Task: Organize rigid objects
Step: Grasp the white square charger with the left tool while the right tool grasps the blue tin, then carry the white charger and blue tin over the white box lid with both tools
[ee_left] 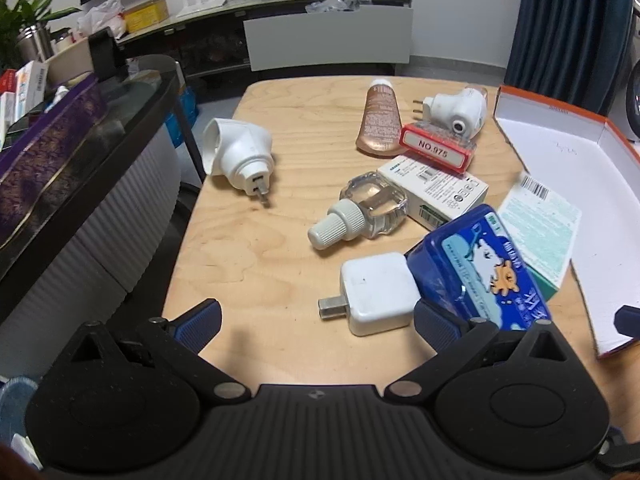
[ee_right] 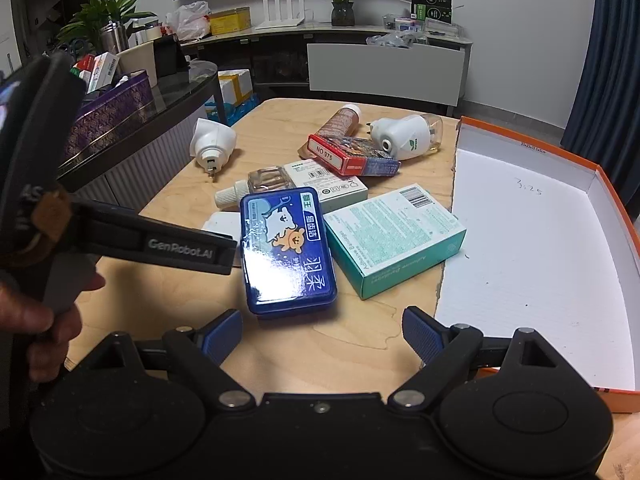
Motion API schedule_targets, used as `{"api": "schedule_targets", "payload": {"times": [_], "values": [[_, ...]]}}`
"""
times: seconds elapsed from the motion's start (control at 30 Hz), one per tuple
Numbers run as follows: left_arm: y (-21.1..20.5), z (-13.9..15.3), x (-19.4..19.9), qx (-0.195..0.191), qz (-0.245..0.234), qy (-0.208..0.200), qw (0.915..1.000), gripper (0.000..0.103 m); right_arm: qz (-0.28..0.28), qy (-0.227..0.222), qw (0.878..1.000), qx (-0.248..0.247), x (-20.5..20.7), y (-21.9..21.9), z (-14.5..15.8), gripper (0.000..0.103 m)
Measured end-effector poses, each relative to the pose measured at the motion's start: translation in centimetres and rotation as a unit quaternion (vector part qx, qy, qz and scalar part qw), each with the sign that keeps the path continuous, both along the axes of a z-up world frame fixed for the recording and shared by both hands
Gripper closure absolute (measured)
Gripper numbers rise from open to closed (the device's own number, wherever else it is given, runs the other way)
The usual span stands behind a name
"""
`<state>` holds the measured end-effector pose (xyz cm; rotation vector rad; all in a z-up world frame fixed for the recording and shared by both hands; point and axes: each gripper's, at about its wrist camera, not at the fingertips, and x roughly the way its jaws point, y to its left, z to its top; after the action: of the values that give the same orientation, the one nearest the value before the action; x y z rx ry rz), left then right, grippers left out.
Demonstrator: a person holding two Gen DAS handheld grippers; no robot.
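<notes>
Sitting right of frame, the orange-rimmed box lid [ee_right: 540, 240] is bare; clutter fills the wooden table [ee_right: 168, 292] centre. Blue tin [ee_right: 286, 252] lies centre, its far end riding on the white charger [ee_left: 376, 292] — lifting it carelessly may drag the charger. Teal carton [ee_right: 394, 236] touches it; a wide grab could shove both. Right gripper [ee_right: 322, 332] and left gripper [ee_left: 316, 320] both gape wide, holding nothing.

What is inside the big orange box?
Nothing from the pile yet. The orange box shows only its bare white floor with some small handwriting near the back. Its nearest corner is hidden behind the right gripper, so that bit cannot be checked.
</notes>
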<state>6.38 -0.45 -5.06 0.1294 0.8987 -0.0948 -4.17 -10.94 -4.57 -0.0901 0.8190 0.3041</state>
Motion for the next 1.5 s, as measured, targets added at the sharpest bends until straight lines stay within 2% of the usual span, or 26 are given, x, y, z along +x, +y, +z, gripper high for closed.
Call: {"api": "schedule_targets", "payload": {"times": [0.23,0.33,0.4,0.43,0.5,0.6,0.77,1.07,1.1,1.17,1.2,1.33,1.5], "values": [[-0.4,-1.6,1.4,-0.008,-0.004,0.007,0.9999,0.0,0.0,0.008,1.0,0.0,0.7,0.1,-0.6,0.001],[-0.2,-2.0,1.8,-0.013,-0.011,-0.002,0.9999,0.0,0.005,0.01,1.0,0.001,1.1,0.3,-0.9,0.001],[0.2,-2.0,1.8,-0.031,-0.023,-0.004,0.9993,0.017,0.007,0.012,1.0,0.001,1.4,0.5,-1.1,0.001],[0.2,-1.9,1.7,-0.027,-0.027,-0.009,0.9992,0.021,0.009,0.012,1.0,0.001,1.6,0.6,-1.2,0.001],[0.2,-1.6,1.4,-0.026,-0.043,-0.016,0.9986,0.042,0.014,0.012,1.0,0.002,2.0,0.8,-1.4,0.001],[0.4,-1.3,0.9,-0.029,-0.051,-0.017,0.9981,0.06,0.021,0.012,1.0,0.003,2.8,1.3,-1.7,0.001],[1.3,-1.3,0.1,-0.025,-0.048,-0.022,0.9983,0.06,0.04,0.019,0.999,0.01,4.5,1.9,-2.3,0.001],[2.7,-0.6,-0.9,-0.023,-0.016,-0.03,0.9992,0.06,0.036,0.024,0.999,-0.001,7.7,3.2,-3.4,0.002],[2.7,-0.5,-1.0,-0.021,-0.015,-0.032,0.9992,0.06,0.034,0.031,0.999,0.0,8.0,3.3,-3.6,0.005],[2.7,-0.3,-1.3,-0.021,-0.015,-0.035,0.9991,0.06,0.029,0.027,0.999,-0.006,7.9,3.5,-3.6,0.023],[2.7,-0.1,-1.5,-0.022,-0.014,-0.037,0.999,0.06,0.033,0.028,0.999,-0.001,7.6,3.5,-3.5,0.027],[2.4,0.5,-2.3,-0.024,-0.015,-0.044,0.9986,0.06,0.025,0.018,0.999,0.03,6.1,2.3,-2.4,0.028],[1.3,1.6,-3.5,-0.028,-0.019,-0.054,0.998,0.06,0.012,-0.005,0.999,0.035,4.0,0.6,-0.2,0.028]]}}
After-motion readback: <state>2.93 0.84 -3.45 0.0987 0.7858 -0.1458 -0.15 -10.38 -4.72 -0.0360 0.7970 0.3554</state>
